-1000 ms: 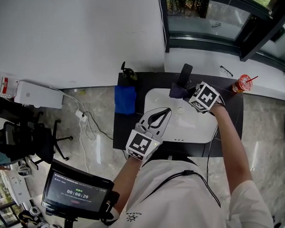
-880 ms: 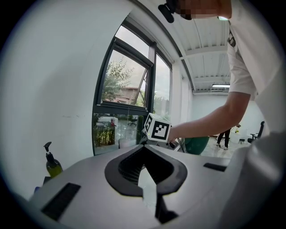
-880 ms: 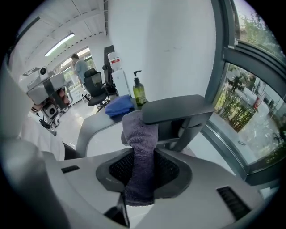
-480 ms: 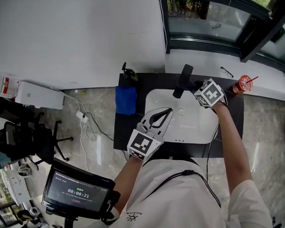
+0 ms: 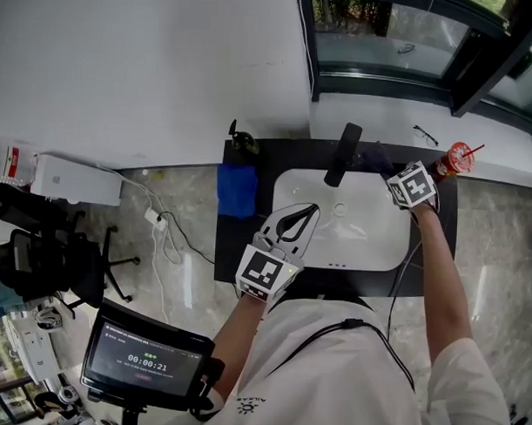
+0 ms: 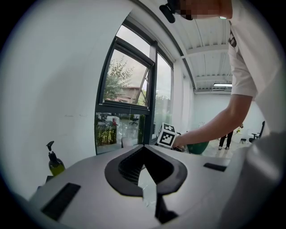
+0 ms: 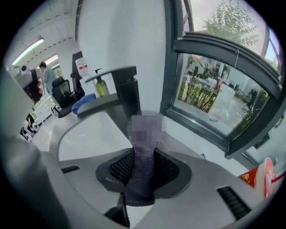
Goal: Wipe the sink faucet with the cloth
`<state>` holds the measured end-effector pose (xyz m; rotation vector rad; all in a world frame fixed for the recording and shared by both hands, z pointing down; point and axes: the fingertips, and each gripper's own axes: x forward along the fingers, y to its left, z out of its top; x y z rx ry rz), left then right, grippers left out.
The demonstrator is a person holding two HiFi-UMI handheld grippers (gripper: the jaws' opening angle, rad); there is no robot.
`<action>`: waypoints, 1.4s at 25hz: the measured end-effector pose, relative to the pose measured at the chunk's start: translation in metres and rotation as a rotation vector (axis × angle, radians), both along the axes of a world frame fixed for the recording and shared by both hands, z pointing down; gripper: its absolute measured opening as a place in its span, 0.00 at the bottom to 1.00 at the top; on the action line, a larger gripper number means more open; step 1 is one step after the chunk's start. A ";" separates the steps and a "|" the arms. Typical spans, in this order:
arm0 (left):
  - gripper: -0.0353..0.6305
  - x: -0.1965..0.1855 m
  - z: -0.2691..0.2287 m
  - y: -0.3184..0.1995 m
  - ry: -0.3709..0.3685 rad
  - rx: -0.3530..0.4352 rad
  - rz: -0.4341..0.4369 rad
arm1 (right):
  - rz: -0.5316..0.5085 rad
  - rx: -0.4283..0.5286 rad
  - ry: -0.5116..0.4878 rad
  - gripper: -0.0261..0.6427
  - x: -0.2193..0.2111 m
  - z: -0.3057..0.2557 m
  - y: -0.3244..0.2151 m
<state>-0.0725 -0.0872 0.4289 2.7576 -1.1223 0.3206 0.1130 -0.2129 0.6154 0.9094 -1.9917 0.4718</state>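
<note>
The right claw (image 7: 144,154) grips a grey-purple knitted cloth (image 7: 140,179) at three o'clock of the matte black faucet (image 5: 342,154); the left claw (image 6: 144,150) is closed, empty.

The faucet (image 5: 344,154) juts over the otherwise open sink (image 5: 361,241).

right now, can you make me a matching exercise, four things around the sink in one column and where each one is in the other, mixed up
Things
1. faucet
2. blue cloth
3. red cup
4. grey-purple cloth

Places
A. between the jaws of the right gripper
B. at the back rim of the sink
C. right of the sink, near the window
D. flat on the counter, left of the sink

Pairs: 1-B, 2-D, 3-C, 4-A
</note>
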 end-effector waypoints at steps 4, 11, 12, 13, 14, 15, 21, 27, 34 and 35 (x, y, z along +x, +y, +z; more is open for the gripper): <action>0.04 0.004 0.004 0.006 0.017 -0.009 0.016 | -0.113 -0.048 0.149 0.21 -0.002 0.032 0.004; 0.04 0.000 0.006 0.005 -0.008 -0.021 -0.003 | -0.265 -0.084 0.261 0.21 -0.036 0.058 -0.014; 0.04 -0.001 0.006 0.003 -0.016 -0.027 -0.009 | -0.268 -0.081 0.252 0.21 -0.039 0.057 -0.017; 0.04 -0.002 0.007 0.002 -0.020 -0.033 -0.013 | -0.272 -0.073 0.242 0.21 -0.041 0.055 -0.020; 0.04 -0.003 0.008 0.001 -0.017 -0.034 -0.013 | -0.277 -0.061 0.228 0.21 -0.043 0.053 -0.022; 0.04 -0.004 0.009 0.002 -0.011 -0.033 -0.011 | -0.278 -0.044 0.209 0.21 -0.046 0.049 -0.024; 0.04 -0.004 0.008 0.002 -0.006 -0.026 -0.004 | -0.239 0.048 0.052 0.21 -0.055 0.010 -0.022; 0.04 0.015 -0.001 0.007 0.022 -0.004 0.049 | -0.270 0.175 -0.014 0.21 -0.061 -0.041 -0.017; 0.04 0.021 -0.002 0.008 0.022 0.000 0.078 | -0.211 0.347 -0.204 0.21 -0.047 -0.117 -0.019; 0.04 0.021 -0.001 0.009 0.024 0.002 0.079 | -0.176 0.359 -0.239 0.21 -0.041 -0.121 -0.023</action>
